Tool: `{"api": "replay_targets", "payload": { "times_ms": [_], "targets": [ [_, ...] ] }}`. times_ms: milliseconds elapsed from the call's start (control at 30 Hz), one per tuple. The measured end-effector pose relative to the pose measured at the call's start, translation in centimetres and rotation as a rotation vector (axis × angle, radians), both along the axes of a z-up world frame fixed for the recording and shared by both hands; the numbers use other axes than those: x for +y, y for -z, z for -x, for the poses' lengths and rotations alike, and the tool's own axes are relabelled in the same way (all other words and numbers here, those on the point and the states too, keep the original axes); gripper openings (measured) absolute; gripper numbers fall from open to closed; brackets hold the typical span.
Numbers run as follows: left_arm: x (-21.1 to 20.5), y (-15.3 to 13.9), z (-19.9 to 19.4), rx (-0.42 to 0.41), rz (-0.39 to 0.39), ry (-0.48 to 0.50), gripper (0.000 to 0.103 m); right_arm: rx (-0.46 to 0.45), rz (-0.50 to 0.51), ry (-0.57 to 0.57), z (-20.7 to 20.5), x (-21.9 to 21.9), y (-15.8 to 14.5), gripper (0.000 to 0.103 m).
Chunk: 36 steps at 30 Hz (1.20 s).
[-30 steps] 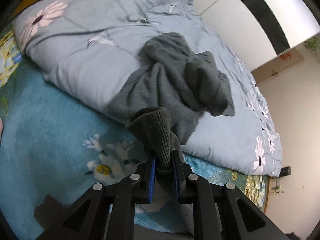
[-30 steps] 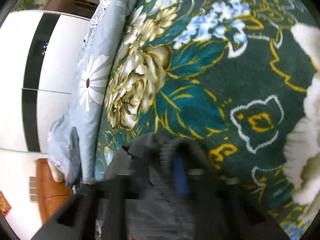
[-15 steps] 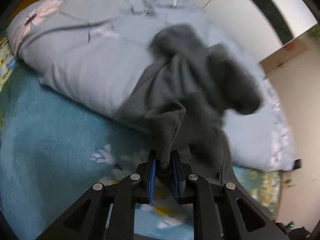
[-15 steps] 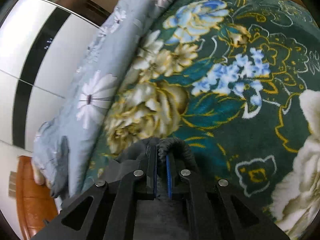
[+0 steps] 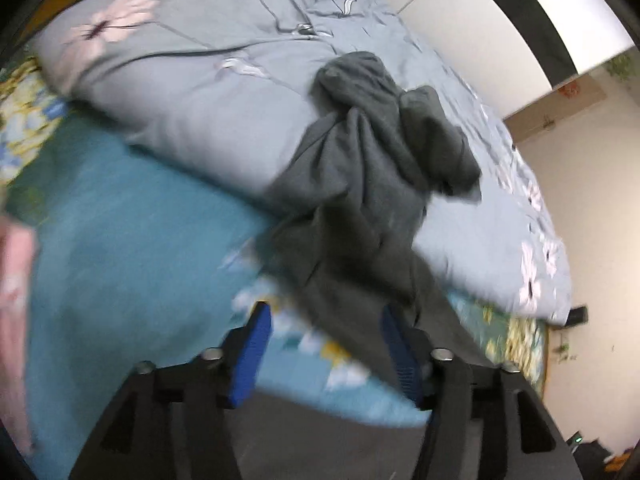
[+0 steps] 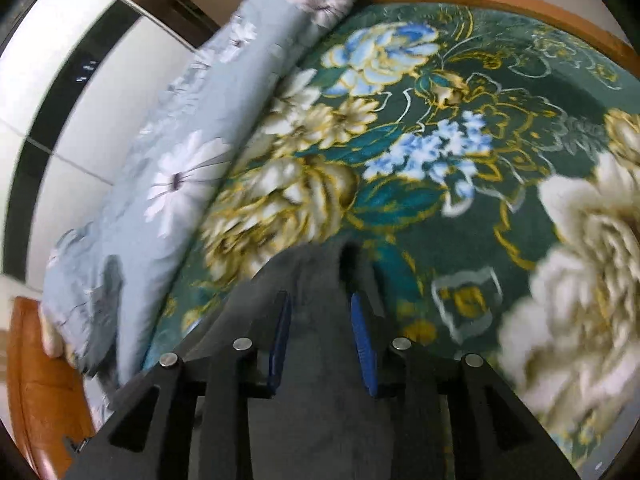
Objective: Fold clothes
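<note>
Both grippers stand spread — left gripper [image 5: 324, 320] and right gripper [image 6: 320, 312] hold nothing. The grey garment [image 5: 360, 184] lies bunched, half on the quilt [image 5: 192, 80], half on the bed blanket [image 6: 420, 200] — it could slide and twist further.

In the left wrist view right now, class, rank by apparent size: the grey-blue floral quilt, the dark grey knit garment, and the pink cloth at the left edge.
1. Grey-blue floral quilt: largest.
2. Dark grey knit garment: clearly smaller, though it runs close to the camera.
3. Pink cloth: smallest as seen, but the frame edge cuts it off, so its true size is unsure.
</note>
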<state>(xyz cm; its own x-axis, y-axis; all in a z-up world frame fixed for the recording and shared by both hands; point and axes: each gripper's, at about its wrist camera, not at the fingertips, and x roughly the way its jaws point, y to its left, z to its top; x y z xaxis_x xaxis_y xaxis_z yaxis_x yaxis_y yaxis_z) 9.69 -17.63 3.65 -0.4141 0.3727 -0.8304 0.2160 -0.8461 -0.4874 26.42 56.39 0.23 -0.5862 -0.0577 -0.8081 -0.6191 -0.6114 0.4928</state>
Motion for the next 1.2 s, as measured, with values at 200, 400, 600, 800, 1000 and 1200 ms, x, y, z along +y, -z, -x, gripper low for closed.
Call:
{"api": "replay_targets", "payload": {
  "times_ms": [200,400,600,800,1000,1200],
  "targets": [
    [-0.6,0.6,-6.6,-0.065,0.186,0.052,0.064,-0.025,0.034,-0.001,-9.1,-4.6,1.0,0.039],
    [-1.8,4.5,-11.4,-0.201,0.221,0.021,0.064,-0.040,0.188,0.097,-15.7,-7.2,4.7,0.044],
    [-3.3,7.1,-13.4,-0.268,0.101,-0.035,0.064,-0.035,0.316,0.148,-16.5,-9.2,8.1,0.053],
    [-5.0,8.2,-14.5,-0.260,-0.027,-0.106,0.064,0.032,0.384,0.180,-14.3,-10.0,9.0,0.053],
    [-5.3,8.2,-14.8,-0.257,-0.094,-0.130,0.030,-0.002,0.393,0.189,-11.0,-10.6,9.3,0.041],
    [-4.2,3.9,-13.5,-0.157,-0.091,-0.151,0.010,0.050,0.306,0.159,-8.7,-10.9,4.8,0.006]
  ]
}}
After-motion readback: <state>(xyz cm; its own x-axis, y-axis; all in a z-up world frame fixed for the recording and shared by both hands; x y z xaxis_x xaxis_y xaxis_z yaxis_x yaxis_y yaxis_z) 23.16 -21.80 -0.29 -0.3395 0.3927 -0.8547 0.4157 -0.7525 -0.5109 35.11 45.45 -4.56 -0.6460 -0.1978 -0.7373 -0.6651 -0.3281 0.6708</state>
